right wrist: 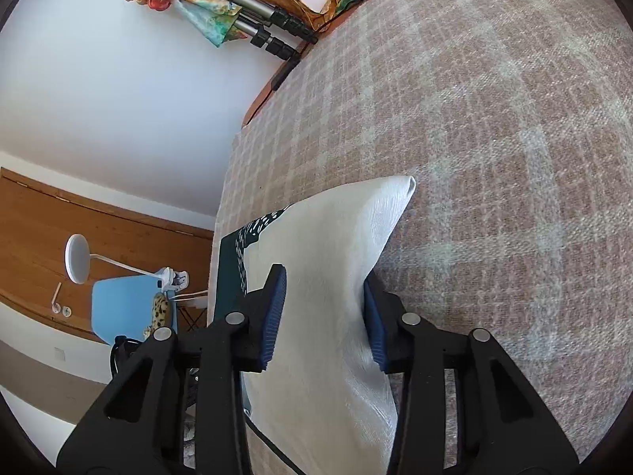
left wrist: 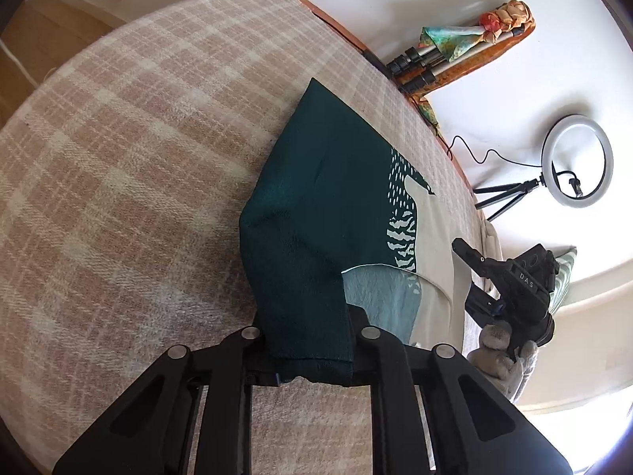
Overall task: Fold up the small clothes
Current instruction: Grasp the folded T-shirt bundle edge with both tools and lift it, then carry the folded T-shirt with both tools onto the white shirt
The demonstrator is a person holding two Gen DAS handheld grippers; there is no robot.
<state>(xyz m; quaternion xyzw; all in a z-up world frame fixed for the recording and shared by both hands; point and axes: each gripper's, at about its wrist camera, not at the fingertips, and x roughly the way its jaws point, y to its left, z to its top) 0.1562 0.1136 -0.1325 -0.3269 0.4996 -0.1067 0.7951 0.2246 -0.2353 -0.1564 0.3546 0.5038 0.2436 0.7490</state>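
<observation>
A small garment lies on the plaid blanket (left wrist: 118,166). Its dark green part (left wrist: 312,206) with a white printed pattern and a cream part (left wrist: 435,245) shows in the left wrist view. My left gripper (left wrist: 312,360) is shut on the green edge of the garment, which drapes between its fingers. In the right wrist view the cream fabric (right wrist: 336,245) runs between the blue pads (right wrist: 275,312) of my right gripper (right wrist: 324,316), which sit apart around the cloth. The right gripper (left wrist: 506,277) also shows at the right of the left wrist view, held by a gloved hand.
A ring light on a tripod (left wrist: 577,162) stands beyond the bed edge. Folded tripods with a colourful scarf (left wrist: 467,39) lean on the orange headboard. A blue chair (right wrist: 122,308), a white desk lamp (right wrist: 79,257) and a wooden door (right wrist: 59,229) are off the bed's side.
</observation>
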